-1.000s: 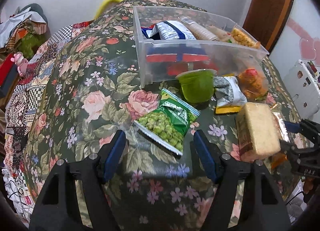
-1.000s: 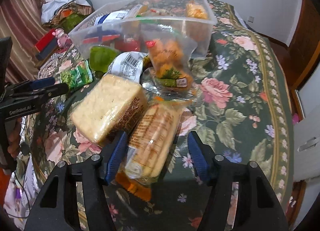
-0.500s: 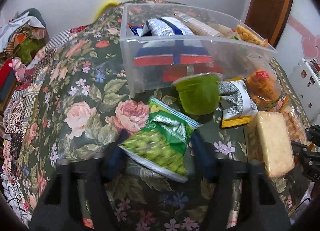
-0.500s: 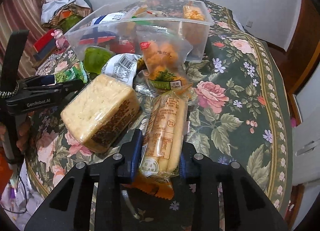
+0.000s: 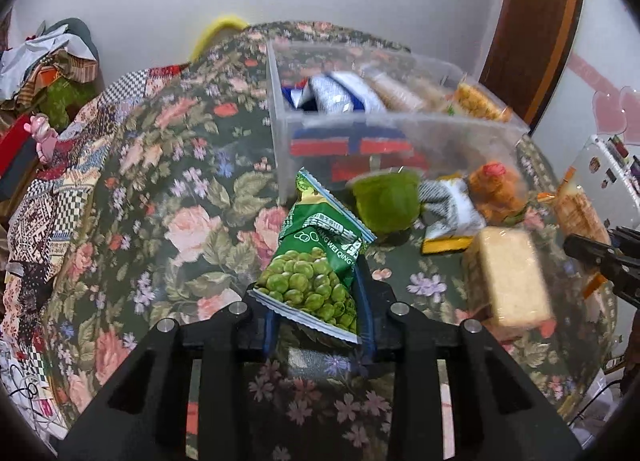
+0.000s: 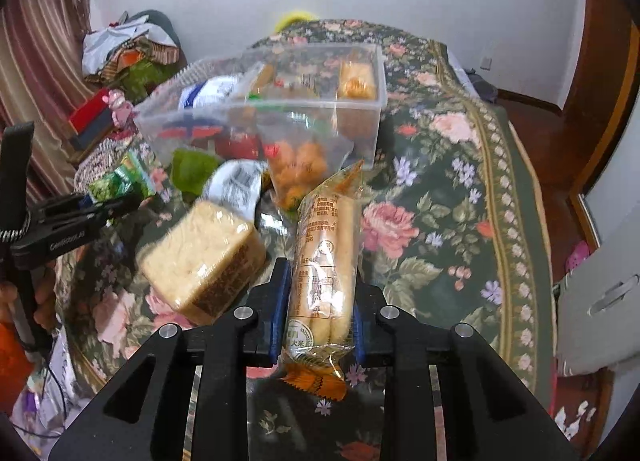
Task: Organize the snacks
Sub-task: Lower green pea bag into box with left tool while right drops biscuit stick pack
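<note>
Gripping the green pea packet [image 5: 316, 277] in our left tool [image 5: 318, 321] and the rice roll pack [image 6: 324, 269] in our right tool [image 6: 318, 317], we hold both above the floral table [image 6: 440, 189], near the clear bin [image 6: 360, 117].

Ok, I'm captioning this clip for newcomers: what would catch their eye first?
The left hand-held gripper shut on a green foil bag of peas, and the right hand-held gripper shut on a clear packet of pale rice sticks. Behind both stands a clear plastic bin of snacks on the floral tablecloth.
</note>
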`<state>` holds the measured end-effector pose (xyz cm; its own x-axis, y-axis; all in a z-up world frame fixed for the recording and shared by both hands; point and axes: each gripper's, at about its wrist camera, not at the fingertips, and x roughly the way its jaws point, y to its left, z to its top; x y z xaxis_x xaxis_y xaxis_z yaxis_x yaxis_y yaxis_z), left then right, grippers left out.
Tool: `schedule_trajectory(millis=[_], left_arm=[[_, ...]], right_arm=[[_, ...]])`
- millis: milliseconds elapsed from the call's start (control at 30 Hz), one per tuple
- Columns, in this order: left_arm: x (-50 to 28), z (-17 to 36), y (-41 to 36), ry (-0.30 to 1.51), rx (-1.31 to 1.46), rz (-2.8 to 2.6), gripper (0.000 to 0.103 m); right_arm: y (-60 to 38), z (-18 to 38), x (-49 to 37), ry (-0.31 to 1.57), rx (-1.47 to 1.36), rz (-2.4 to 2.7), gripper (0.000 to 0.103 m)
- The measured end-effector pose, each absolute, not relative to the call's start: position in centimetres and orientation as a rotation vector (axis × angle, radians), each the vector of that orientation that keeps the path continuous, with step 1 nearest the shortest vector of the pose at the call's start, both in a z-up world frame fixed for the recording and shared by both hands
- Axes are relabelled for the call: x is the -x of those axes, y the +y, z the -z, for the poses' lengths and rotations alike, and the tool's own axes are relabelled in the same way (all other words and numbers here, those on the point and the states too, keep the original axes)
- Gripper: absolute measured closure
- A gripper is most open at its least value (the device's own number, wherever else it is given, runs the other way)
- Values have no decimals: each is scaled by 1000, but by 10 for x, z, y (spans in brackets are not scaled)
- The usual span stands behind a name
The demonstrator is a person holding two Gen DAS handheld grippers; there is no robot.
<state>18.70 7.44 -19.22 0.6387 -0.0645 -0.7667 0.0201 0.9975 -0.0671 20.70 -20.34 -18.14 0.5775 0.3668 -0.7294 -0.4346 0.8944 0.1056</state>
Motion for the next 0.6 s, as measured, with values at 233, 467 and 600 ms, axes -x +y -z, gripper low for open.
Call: schedule_trajectory(millis=[233,467,600], left_arm=[[-182,159,71,802,58,56,71],[-191,132,69,737,56,61,71],[-202,120,68,706,54,63,71]], right_arm=[[-190,153,-214,761,86,-480,80],[-178,130,-227,694,79,-501,80],[-169,118,-238,662,75,-510,80]])
